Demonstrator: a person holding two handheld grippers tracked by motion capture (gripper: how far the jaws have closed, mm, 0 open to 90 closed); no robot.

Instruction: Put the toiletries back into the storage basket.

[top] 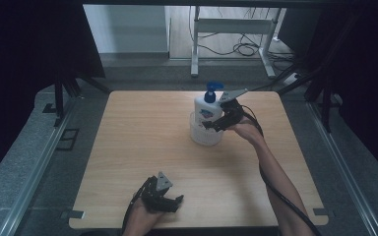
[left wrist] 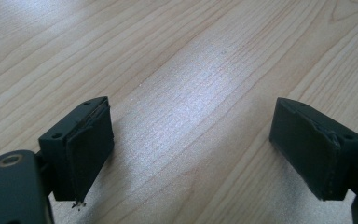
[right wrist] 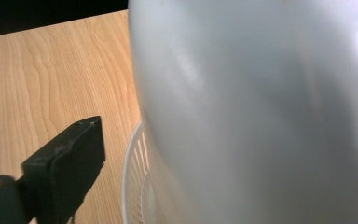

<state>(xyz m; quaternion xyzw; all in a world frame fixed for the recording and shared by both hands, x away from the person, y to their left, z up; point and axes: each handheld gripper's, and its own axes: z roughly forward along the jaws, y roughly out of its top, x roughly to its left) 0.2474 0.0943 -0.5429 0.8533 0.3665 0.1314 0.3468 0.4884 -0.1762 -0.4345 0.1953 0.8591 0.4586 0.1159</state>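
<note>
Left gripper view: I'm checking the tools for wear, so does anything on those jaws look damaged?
Yes. On the left gripper, the pads look worn: the lining is frayed and peeling at the edges, and a small crumb lies on the table below one. Otherwise nothing stands out.

Looking along my left gripper (left wrist: 191, 154), I see its two black jaws standing wide apart, one low at the left and one at the right edge. Nothing lies between them. Under them runs the bare table (left wrist: 182, 60), pale wood with grain slanting across, with a soft sheen in the middle. The left pad (left wrist: 91, 149) looks frayed along its lower edge.
</note>
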